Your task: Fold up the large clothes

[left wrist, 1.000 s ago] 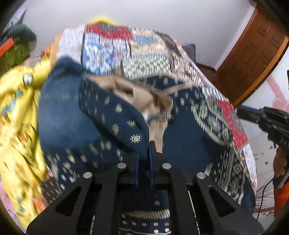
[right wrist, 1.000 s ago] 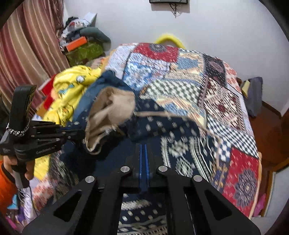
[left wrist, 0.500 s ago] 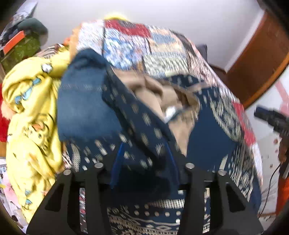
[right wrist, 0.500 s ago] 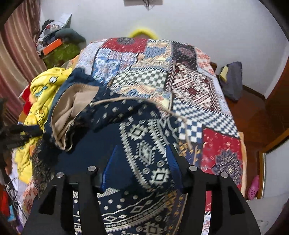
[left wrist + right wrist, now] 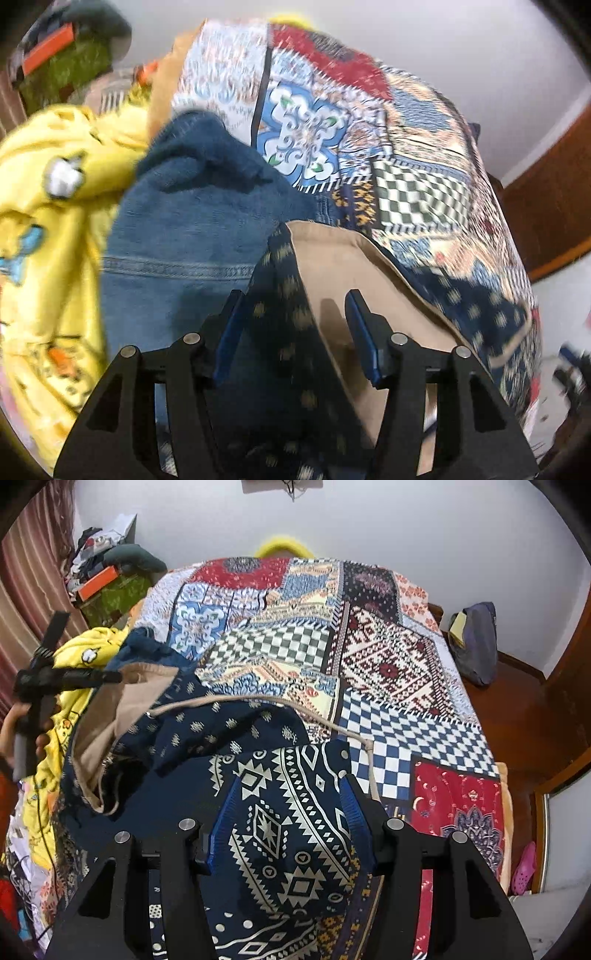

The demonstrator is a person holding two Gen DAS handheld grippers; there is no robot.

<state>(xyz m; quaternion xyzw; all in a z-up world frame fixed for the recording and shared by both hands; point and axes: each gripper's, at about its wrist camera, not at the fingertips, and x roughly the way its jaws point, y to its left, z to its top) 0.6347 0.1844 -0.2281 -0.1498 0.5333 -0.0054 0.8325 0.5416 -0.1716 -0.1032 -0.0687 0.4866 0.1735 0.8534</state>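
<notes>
Each hand-held gripper point(image 5: 290, 794) gapes, just opened, over the rumpled navy patterned garment point(image 5: 229, 734)

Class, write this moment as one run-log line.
left gripper: open, jaws just opened | right gripper: open | navy patterned garment: released on bed | jeans: beside

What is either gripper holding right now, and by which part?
Nothing is held. The left gripper and right gripper have both just opened; the navy patterned garment lies between their jaws, but the pads no longer press on it.
</notes>
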